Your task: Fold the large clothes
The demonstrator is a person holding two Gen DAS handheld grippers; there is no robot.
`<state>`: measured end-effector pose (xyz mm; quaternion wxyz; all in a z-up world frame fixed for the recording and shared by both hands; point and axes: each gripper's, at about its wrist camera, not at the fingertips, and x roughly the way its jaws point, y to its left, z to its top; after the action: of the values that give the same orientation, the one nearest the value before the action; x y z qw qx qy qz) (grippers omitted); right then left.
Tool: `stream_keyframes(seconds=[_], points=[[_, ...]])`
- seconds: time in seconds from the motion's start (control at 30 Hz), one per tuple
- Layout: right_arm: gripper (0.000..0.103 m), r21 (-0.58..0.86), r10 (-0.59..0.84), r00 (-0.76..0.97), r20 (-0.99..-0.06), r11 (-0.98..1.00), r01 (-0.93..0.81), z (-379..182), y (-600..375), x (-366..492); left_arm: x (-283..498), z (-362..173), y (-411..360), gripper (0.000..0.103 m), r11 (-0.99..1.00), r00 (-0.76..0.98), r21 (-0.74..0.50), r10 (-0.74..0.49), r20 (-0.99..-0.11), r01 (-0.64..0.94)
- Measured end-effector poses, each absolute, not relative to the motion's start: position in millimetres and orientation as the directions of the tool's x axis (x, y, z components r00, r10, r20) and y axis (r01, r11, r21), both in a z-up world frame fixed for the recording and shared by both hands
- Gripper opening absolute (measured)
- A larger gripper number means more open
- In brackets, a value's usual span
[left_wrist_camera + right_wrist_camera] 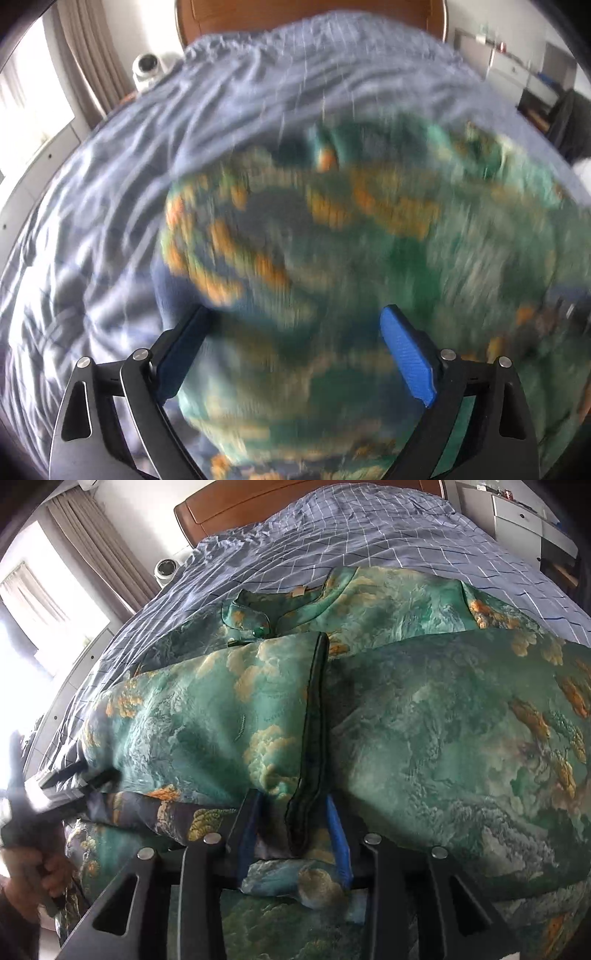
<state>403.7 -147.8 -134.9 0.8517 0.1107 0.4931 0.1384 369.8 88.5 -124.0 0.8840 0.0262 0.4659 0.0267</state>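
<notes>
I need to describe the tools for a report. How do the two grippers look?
The left gripper and the right gripper both have black angular frames with cut-out slots, round silver bolts, and two flat blue finger pads.

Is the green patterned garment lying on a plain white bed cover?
No, the green patterned garment lies on a grey-blue bed cover crossed by thin white grid lines.

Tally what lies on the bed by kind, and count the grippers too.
Green printed garment: 1
Grey-blue checked bedcover: 1
Grippers: 2, left gripper and right gripper
Total: 4
</notes>
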Motion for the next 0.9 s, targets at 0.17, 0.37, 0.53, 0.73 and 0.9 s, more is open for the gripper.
stream_keyframes(seconds=[0.17, 0.37, 0.53, 0.73, 0.9], points=[[0.036, 0.306, 0.333, 0.491, -0.805, 0.942, -0.137, -135.1, -143.9, 400.5, 416.5, -128.9, 95.9, 0.095, 0.996, 0.555, 0.047, 0.082, -0.828, -0.077], [0.036, 0.321, 0.347, 0.502, -0.792, 0.937, -0.141, -138.7, -145.6, 399.8, 425.7, -162.3, 100.3, 0.103, 0.989, 0.62, 0.061, 0.13, -0.773, -0.131], [0.037, 0.314, 0.347, 0.501, -0.793, 0.937, -0.151, -139.9, -145.1, 400.0, 407.7, -160.6, 88.3, 0.103, 0.977, 0.681, 0.151, 0.215, -0.699, -0.154], [0.037, 0.309, 0.343, 0.502, -0.794, 0.939, -0.153, -140.8, -144.3, 401.7, 410.1, -162.2, 93.6, 0.103, 0.984, 0.671, 0.108, 0.176, -0.72, -0.143], [0.037, 0.282, 0.322, 0.509, -0.798, 0.947, -0.157, -140.7, -140.0, 401.4, 411.3, -161.5, 95.0, 0.103, 0.985, 0.67, 0.099, 0.169, -0.723, -0.142]])
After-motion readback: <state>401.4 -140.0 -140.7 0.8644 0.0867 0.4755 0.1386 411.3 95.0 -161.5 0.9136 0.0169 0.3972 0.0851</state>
